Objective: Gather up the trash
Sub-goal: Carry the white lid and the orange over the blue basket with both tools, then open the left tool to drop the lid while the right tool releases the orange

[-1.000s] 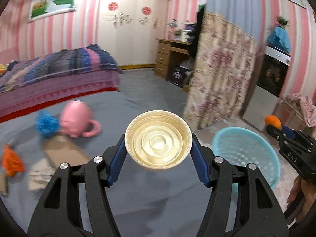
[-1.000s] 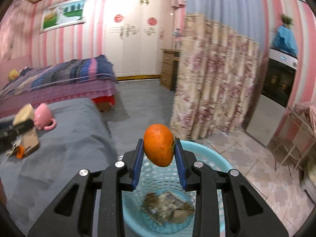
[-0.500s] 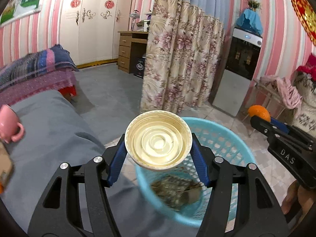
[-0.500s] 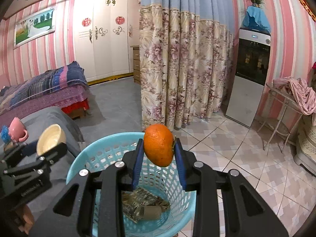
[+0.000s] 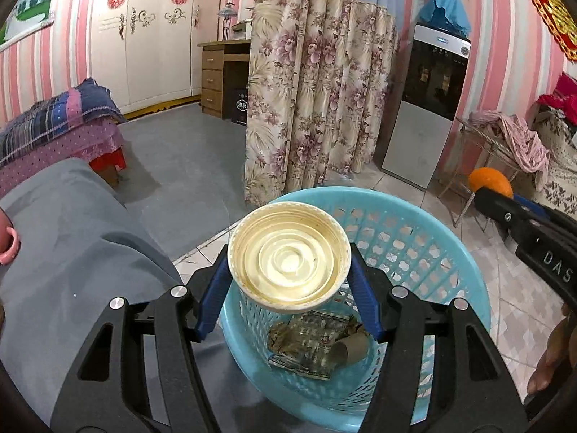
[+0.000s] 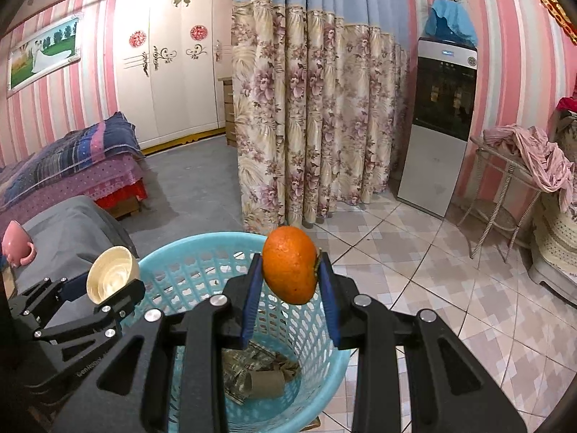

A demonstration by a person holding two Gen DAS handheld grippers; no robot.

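Both tongs loaded over the turquoise laundry-style basket

The left tongs (image 5: 290, 285) pinch a cream plastic lid (image 5: 289, 258) at about half spread, tilted downward above the basket (image 5: 432, 238); the right tongs (image 6: 290, 288), nearly closed, clamp an orange (image 6: 289, 264) over its far rim. Crumpled wrappers (image 5: 310, 342) lie at the bottom, grey-covered table (image 5: 79, 252) at the left

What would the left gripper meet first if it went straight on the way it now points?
Most likely the basket: the left gripper, shut on the cup, points down into its opening, so probably its far inside wall, or the paper trash at the bottom. Depth is unclear.
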